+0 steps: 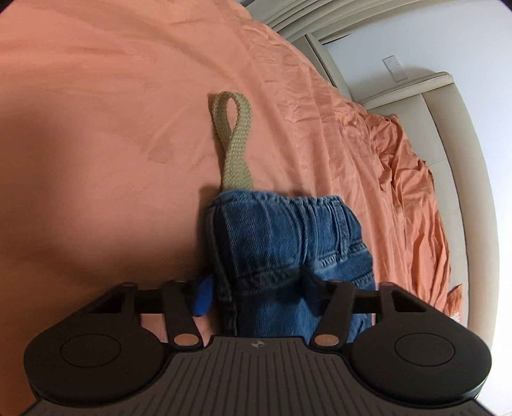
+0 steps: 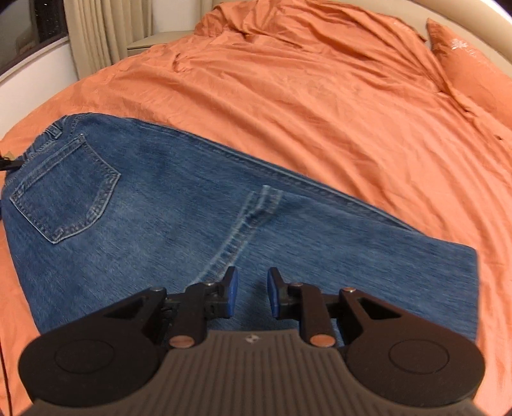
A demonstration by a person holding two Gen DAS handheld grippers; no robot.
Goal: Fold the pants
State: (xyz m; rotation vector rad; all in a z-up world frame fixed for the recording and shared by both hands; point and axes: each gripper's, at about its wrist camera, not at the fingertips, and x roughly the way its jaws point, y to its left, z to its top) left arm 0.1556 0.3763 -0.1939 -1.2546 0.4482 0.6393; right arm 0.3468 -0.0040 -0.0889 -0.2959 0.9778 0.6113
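Note:
Blue denim pants (image 2: 166,204) lie on the orange bed sheet (image 2: 320,105), folded lengthwise with a back pocket up at the left. My right gripper (image 2: 251,294) hovers over the leg part, jaws open with a narrow gap, holding nothing. In the left wrist view my left gripper (image 1: 256,297) has its jaws spread wide around the bunched waistband end of the pants (image 1: 288,243); the denim fills the gap between the blue pads (image 1: 202,297). A beige woven belt loop (image 1: 232,134) sticks out beyond the waistband.
A crumpled orange duvet (image 1: 409,179) lies toward the beige padded headboard (image 1: 460,153). An orange pillow (image 2: 473,67) sits at the far right. Curtains (image 2: 105,28) and a nightstand (image 2: 160,38) stand beyond the bed.

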